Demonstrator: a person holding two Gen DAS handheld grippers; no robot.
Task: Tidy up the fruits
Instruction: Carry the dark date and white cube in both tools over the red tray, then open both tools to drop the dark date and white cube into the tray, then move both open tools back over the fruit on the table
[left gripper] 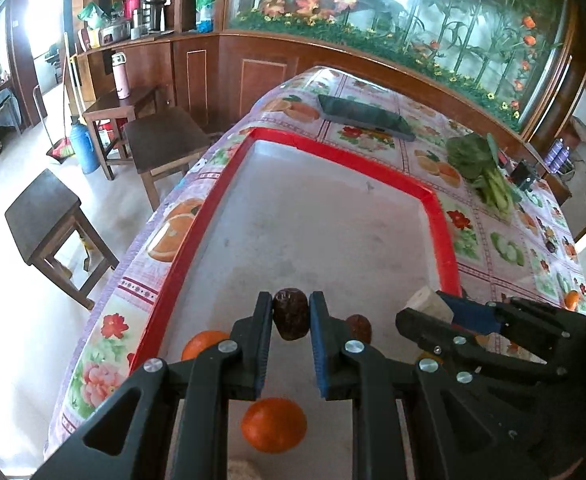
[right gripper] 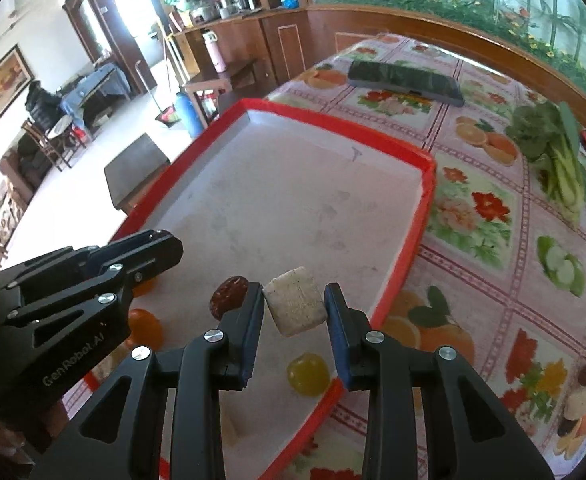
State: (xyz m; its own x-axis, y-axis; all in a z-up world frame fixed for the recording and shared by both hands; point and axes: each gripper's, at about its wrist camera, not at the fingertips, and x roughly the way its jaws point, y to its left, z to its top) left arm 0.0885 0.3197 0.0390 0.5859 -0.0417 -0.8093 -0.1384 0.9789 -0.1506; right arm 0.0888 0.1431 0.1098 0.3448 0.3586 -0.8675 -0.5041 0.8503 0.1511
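A red-rimmed white tray lies on the flowered tablecloth. My left gripper is shut on a dark red date, held above the tray's near end. My right gripper is shut on a pale white cube, also seen in the left wrist view. On the tray lie two oranges, another date and a yellow-green fruit. An orange shows under the left gripper.
A dark flat case lies at the table's far end. A leafy green vegetable lies to the right of the tray. Wooden stools stand on the floor left of the table.
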